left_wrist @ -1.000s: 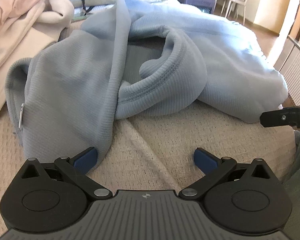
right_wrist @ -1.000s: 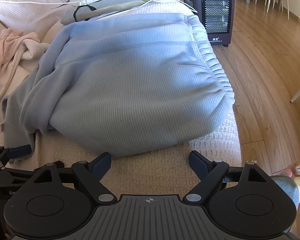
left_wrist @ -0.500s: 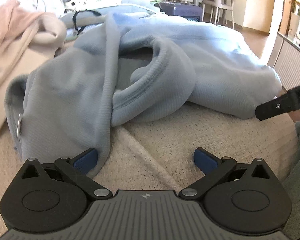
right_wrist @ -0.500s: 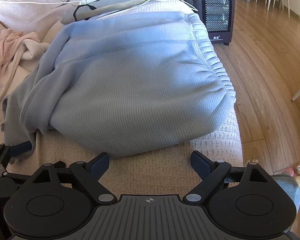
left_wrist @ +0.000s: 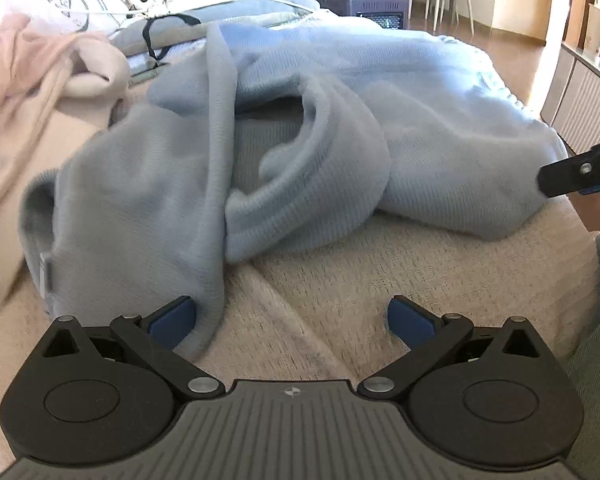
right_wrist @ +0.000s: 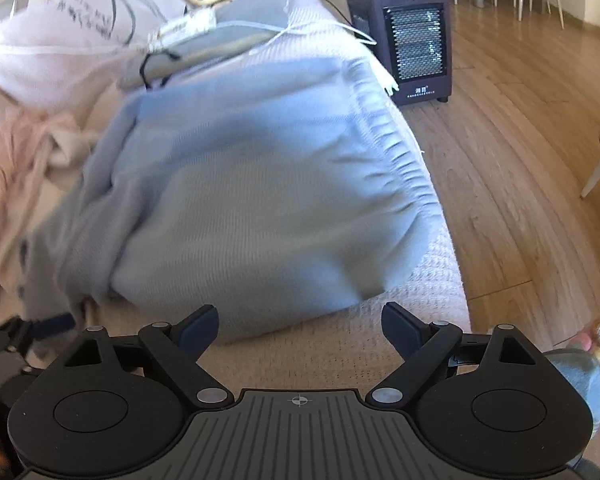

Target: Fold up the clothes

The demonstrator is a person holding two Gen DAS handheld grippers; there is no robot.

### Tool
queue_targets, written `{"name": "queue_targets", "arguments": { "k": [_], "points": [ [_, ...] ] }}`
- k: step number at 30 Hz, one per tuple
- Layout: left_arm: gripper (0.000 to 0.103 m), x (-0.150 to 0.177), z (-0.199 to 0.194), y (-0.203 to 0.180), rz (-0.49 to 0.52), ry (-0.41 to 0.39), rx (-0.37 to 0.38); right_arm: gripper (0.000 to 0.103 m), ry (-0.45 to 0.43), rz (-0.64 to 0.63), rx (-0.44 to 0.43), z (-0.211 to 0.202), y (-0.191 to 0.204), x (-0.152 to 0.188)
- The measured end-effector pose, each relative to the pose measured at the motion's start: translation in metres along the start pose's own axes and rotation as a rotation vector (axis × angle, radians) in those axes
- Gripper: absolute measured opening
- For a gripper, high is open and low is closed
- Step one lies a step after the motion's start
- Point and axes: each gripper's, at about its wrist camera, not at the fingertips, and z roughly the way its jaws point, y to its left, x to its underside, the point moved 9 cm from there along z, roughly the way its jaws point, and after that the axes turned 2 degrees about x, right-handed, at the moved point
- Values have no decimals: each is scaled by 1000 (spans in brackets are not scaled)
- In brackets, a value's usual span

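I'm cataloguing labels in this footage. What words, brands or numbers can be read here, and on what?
Heater: a small white label near its base, too small to read.
Pillow: dark printed marks, too blurred to read.
Blue garment: no text shows.
Nothing else carries writing.

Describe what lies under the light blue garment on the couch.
The light blue garment rests on a beige woven cover, visible along its near edge. Whatever lies beneath its bulging middle is hidden by the fabric itself.
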Motion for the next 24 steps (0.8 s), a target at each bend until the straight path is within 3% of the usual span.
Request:
{"name": "queue_targets", "arguments": {
  "k": [4,7,11,16,21,24],
  "points": [
    [103,-31,-26,11,-51,-71,82,90,-16,28,1,-11,-24,-6],
    [103,-48,-31,19,-63,-102,103,83,-27,77,4,-18,-48,-13],
    [103,-49,-18,14,-31,-38,109,77,-43,153,-17,-13,-69,-24],
    [103,-43,1,7,-100,138,142,65,-29,201,-47,8,-74,-35],
    [103,-51,5,9,-142,167,114,63,6,239,-89,28,-75,-36],
    [103,-59,5,3,-96,114,112,60,30,230,-93,39,-71,-36]
  ]
}}
